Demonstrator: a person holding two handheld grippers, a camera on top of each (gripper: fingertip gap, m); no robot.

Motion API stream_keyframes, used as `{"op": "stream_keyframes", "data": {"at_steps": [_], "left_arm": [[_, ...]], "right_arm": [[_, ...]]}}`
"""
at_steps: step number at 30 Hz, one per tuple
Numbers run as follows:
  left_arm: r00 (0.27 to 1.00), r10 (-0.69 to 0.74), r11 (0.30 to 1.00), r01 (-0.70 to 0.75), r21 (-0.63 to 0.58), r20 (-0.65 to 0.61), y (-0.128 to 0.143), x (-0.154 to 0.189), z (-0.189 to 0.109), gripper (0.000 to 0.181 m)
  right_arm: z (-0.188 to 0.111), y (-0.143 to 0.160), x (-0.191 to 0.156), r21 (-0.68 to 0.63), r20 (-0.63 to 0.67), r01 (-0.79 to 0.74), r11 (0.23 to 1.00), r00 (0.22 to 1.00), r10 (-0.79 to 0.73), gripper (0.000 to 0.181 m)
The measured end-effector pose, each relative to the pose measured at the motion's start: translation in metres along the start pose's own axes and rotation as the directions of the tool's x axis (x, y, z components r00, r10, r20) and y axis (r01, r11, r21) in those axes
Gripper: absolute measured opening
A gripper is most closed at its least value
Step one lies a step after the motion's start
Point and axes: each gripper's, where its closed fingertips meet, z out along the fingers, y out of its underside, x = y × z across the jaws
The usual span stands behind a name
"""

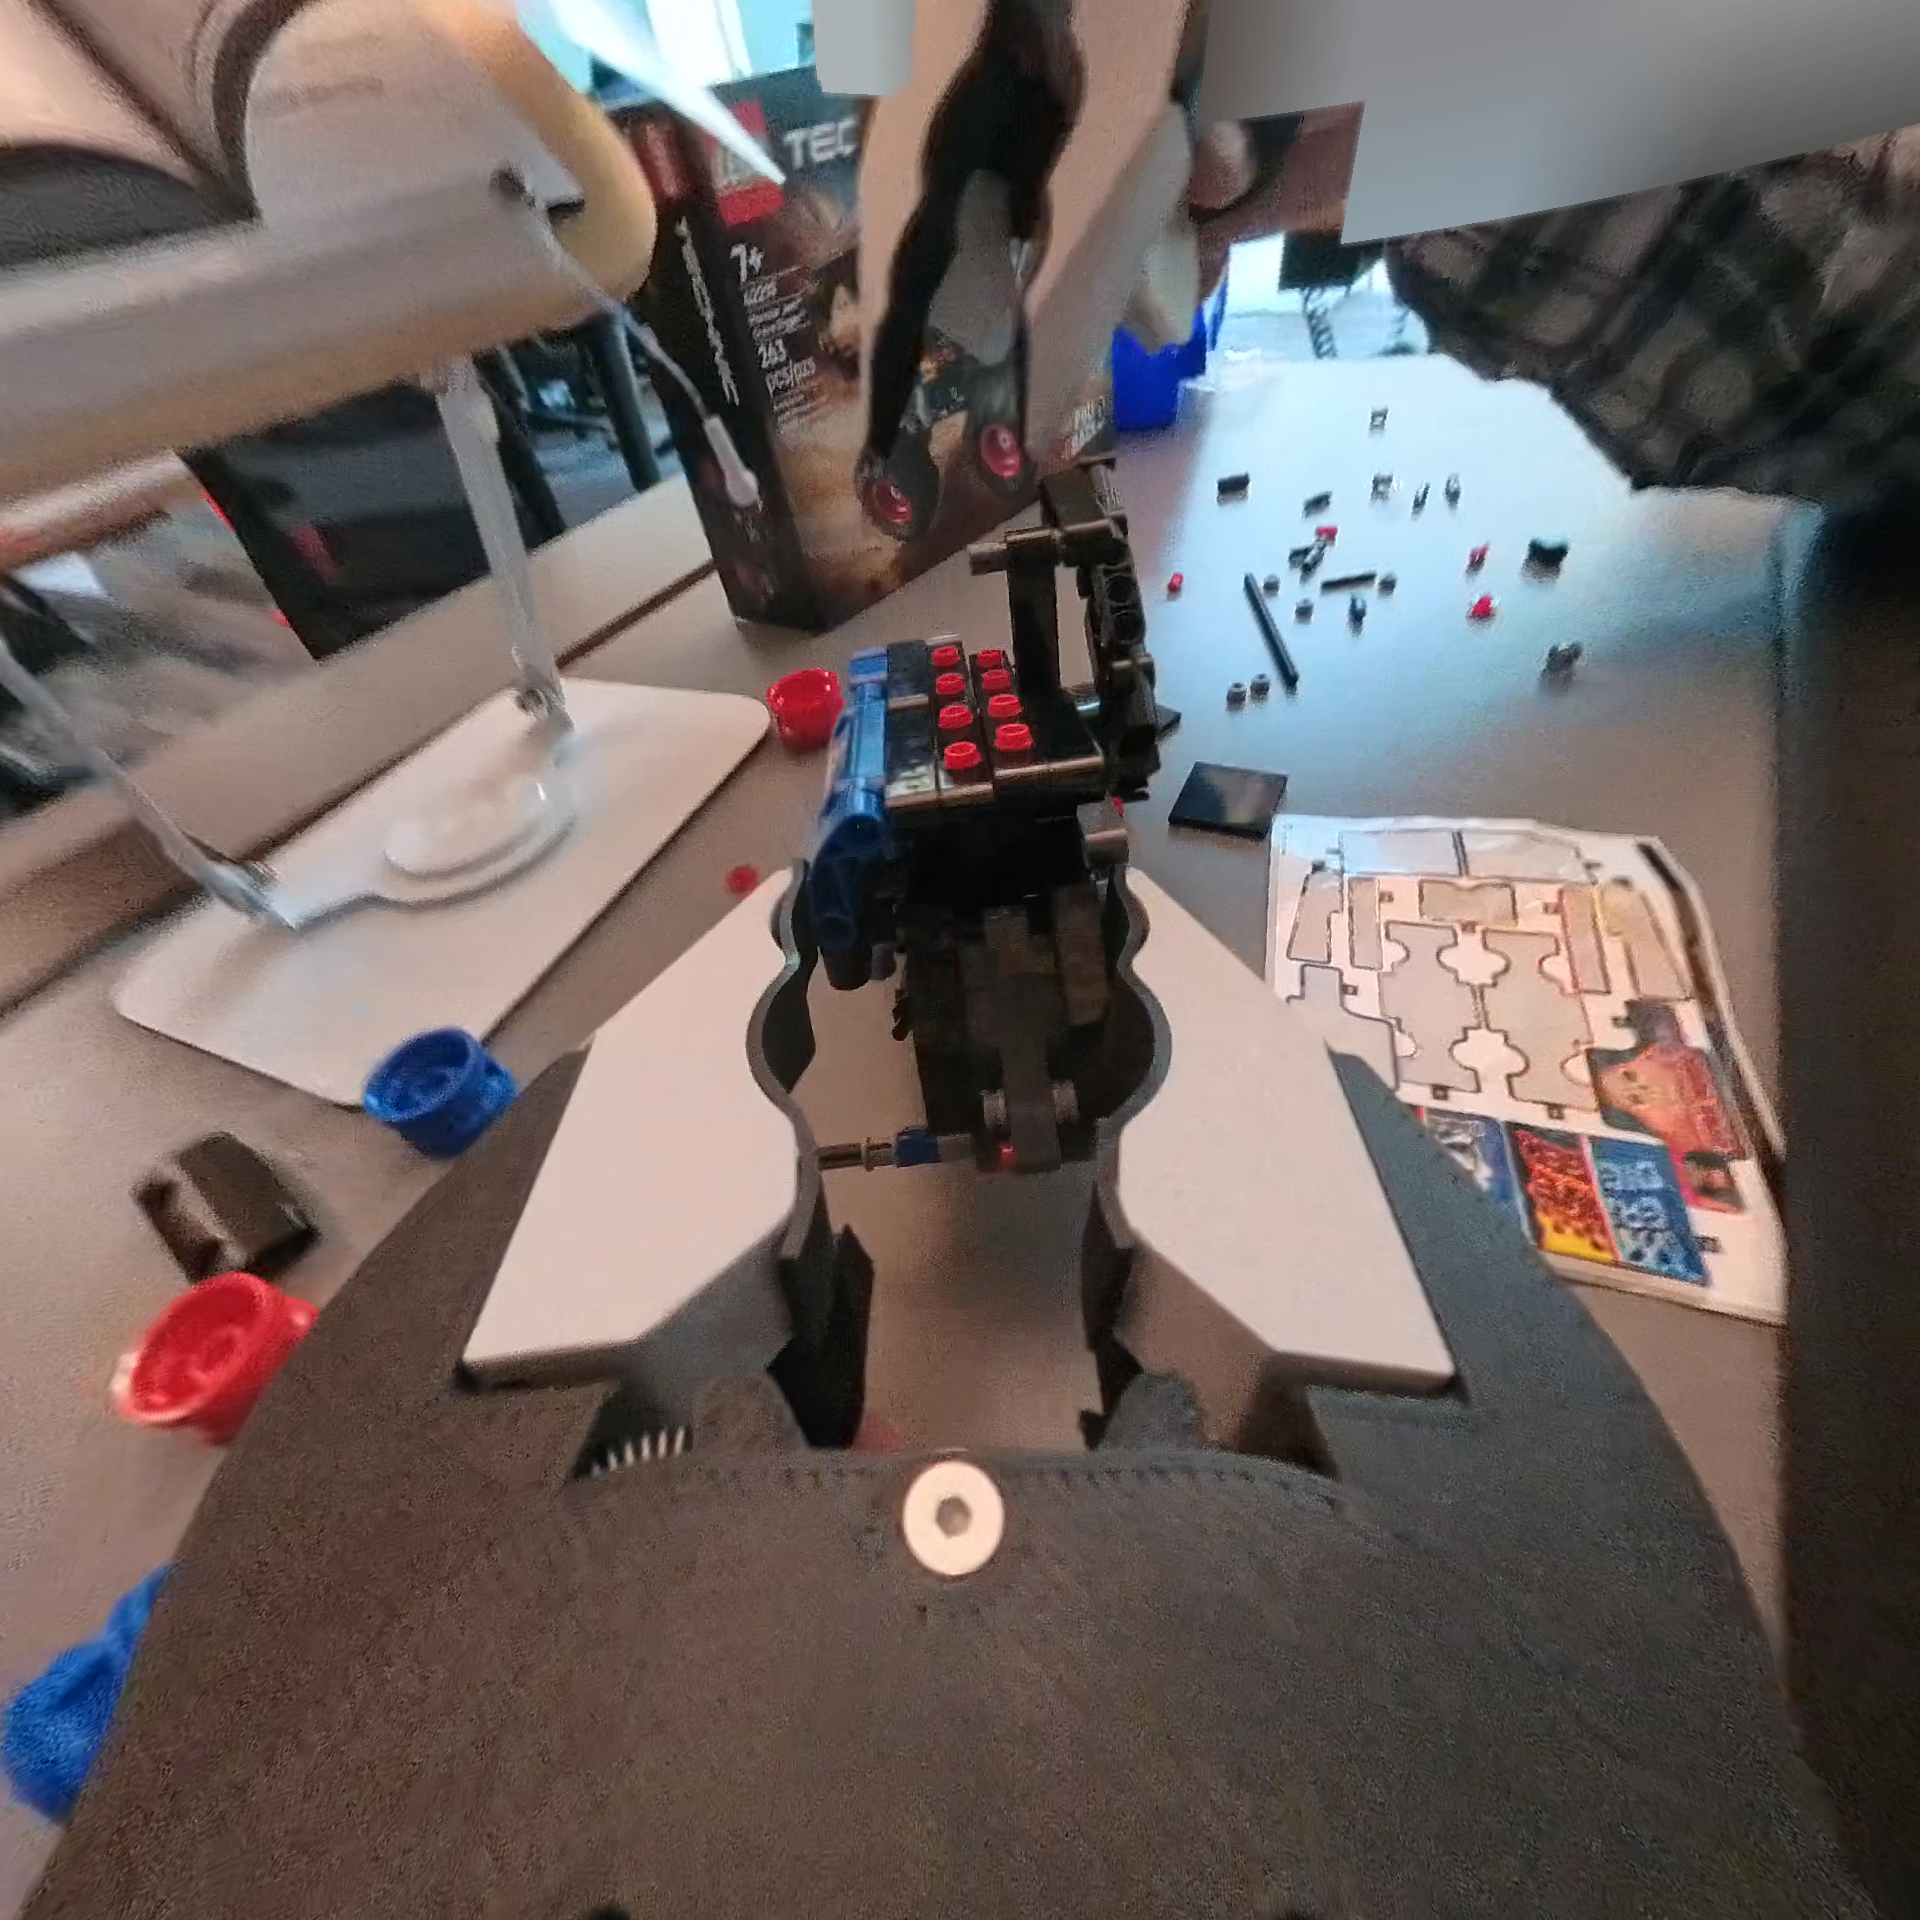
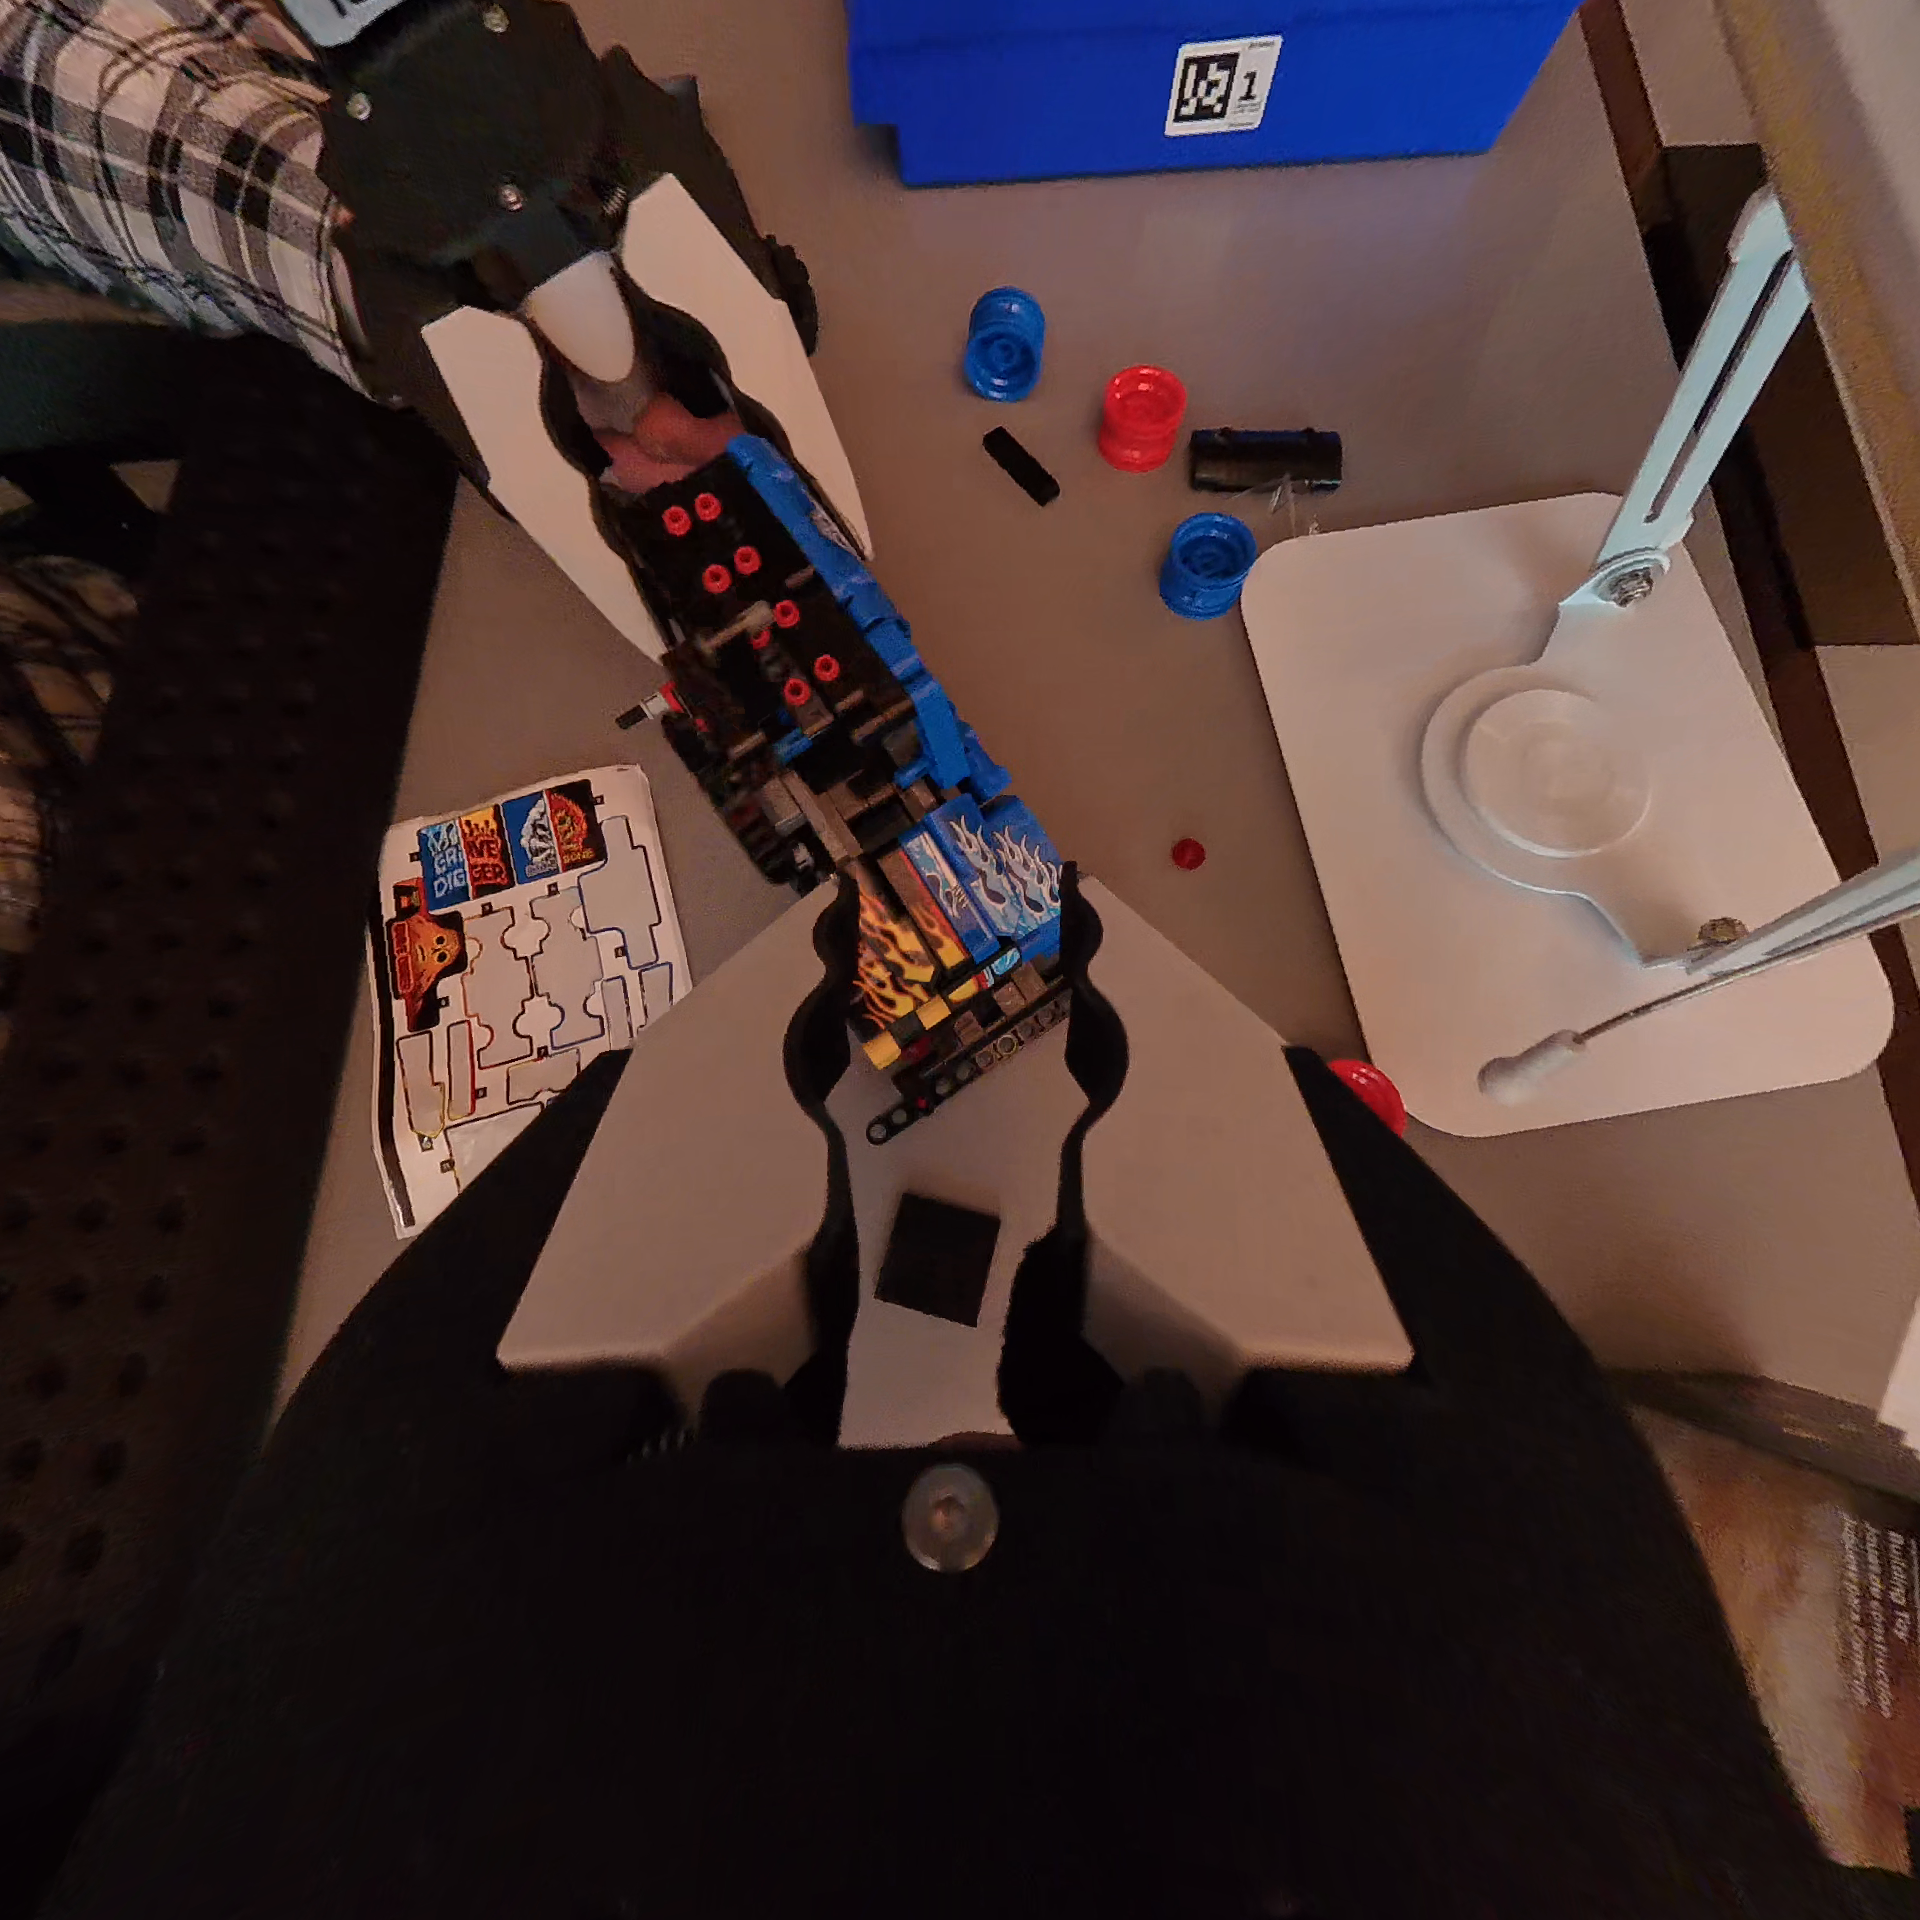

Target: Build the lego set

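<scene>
Both grippers pinch the half-built lego truck (image 2: 821, 686), the left gripper (image 1: 951, 935) and the right gripper (image 2: 951, 935) at opposite ends, above the table's (image 2: 1122, 260) middle; it looks light but snappable, so hold its solid black frame.

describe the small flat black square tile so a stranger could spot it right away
Start at the grey table and find the white sticker sheet. Just beyond its far left corner lies the small flat black square tile, right of the held black-and-blue lego model. Unlike the scattered tiny pieces, it is smooth, thin and studless.
</scene>
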Motion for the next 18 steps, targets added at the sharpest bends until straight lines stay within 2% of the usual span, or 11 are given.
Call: {"op": "stream_keyframes", "data": {"at_steps": [4,10,18], "left_arm": [[0.982,-0.187,0.982,0.187,-0.001,-0.033,0.005,-0.012,-0.001,0.054],[0.924,-0.376,0.927,0.376,-0.014,-0.076,0.008,-0.025,-0.001,0.054],[0.882,-0.459,0.888,0.457,-0.045,-0.102,0.013,-0.030,0.001,0.055]], "right_arm": [[0.005,0.000,0.001,0.011,0.005,0.008,1.000,1.000,-0.008,0.037],[0.019,-0.002,0.000,-0.004,-0.027,0.074,0.997,0.997,-0.074,0.039],[0.043,-0.009,-0.007,0.015,-0.044,0.130,0.991,0.991,-0.129,0.044]]}}
